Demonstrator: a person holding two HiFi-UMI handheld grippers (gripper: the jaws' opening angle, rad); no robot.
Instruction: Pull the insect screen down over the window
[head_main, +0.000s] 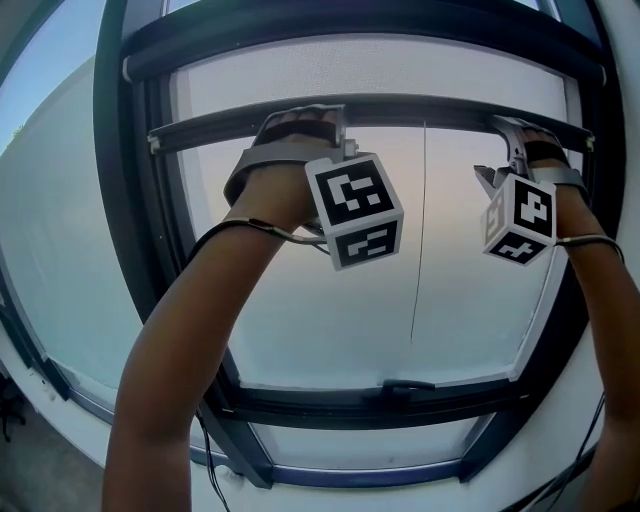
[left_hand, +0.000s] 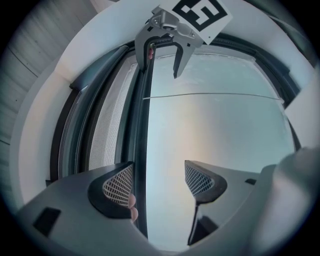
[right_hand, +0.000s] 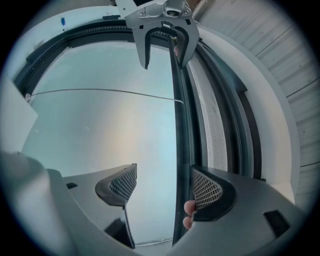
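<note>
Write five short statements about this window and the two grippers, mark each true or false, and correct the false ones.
1. The left gripper and the right gripper are both up at the screen's pull bar. True.
2. The mesh covers the whole window. False: it covers only a strip at the top, above the bar.
3. The left gripper's jaws are shut tight on the bar. False: they stand apart, with the bar running close beside one of them.
4. A thin cord hangs from the bar between the two grippers. True.
5. The right gripper's jaws are apart. True.
</note>
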